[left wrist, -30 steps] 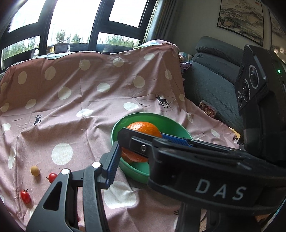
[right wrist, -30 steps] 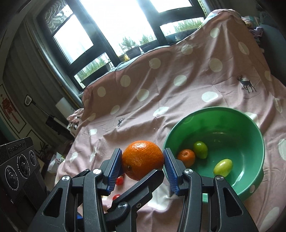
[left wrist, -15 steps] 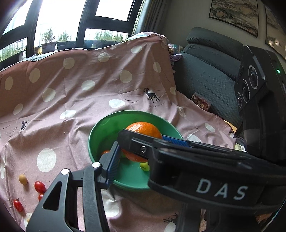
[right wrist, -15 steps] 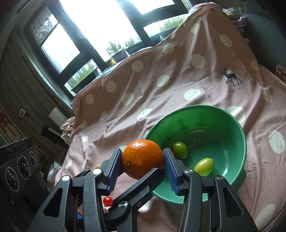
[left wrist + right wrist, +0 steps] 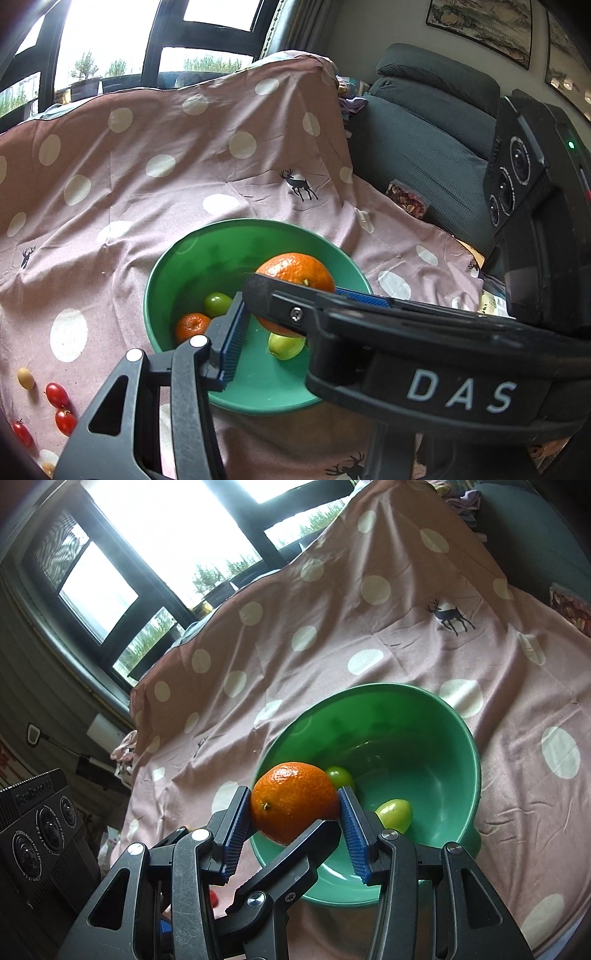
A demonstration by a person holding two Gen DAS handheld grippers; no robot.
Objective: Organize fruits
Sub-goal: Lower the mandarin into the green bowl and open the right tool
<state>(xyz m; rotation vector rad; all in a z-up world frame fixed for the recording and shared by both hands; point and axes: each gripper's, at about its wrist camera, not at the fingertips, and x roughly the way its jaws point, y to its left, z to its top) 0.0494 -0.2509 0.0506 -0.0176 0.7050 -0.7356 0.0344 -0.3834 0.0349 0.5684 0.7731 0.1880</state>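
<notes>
your right claw (image 5: pixel 295 812) grips the big orange (image 5: pixel 293 801) over the green bowl (image 5: pixel 436 716) holding three fruits, while cherry tomatoes (image 5: pixel 57 395) wait lower left and your left claw's state stays unclear.

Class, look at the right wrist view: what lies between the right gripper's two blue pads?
An orange, clamped between the pads of the right gripper, above the green bowl's near rim.

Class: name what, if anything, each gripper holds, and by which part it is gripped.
The right gripper holds the large orange, its blue pads pressed on the fruit's two opposite sides. Whether the left gripper holds anything cannot be told.
</notes>
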